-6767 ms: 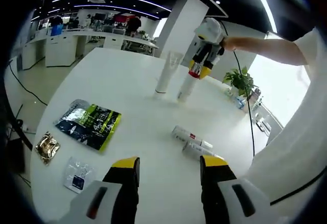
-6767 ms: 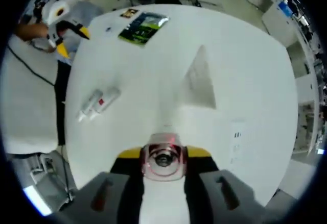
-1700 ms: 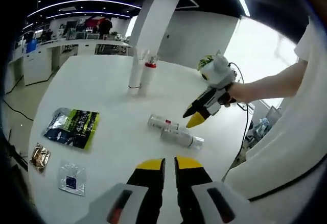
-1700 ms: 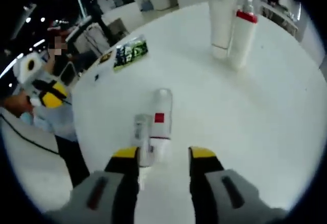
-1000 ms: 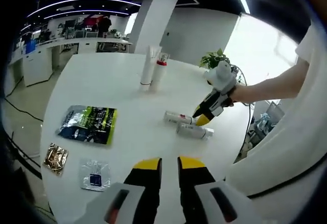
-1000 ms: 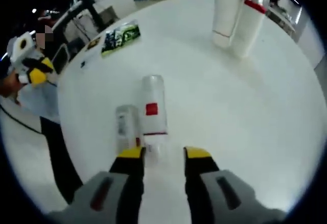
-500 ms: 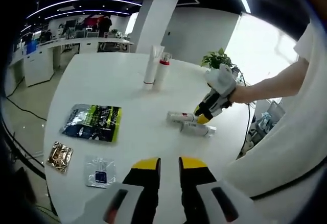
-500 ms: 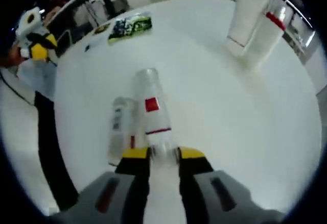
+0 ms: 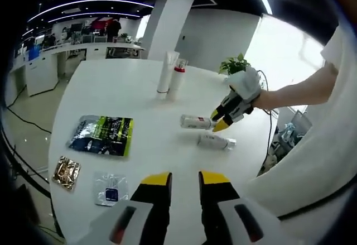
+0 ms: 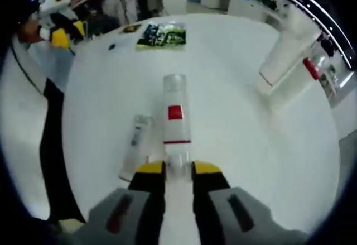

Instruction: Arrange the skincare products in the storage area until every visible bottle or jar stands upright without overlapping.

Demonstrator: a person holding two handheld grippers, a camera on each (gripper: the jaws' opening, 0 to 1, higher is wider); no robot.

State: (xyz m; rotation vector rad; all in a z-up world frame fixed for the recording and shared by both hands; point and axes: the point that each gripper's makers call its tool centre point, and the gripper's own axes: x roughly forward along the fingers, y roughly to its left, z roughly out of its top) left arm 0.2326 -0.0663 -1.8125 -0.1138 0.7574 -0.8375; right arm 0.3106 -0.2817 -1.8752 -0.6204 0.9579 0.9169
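Right gripper (image 10: 173, 169) clamps bottle (image 10: 175, 116).

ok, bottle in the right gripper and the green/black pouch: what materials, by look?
Bottle: clear glossy plastic or glass, can't tell which; the white table shows through it, red label on it. The right gripper clamps its cap end.
Pouch: foil-type laminate, probably; silvery crinkled edge, shiny printed face.
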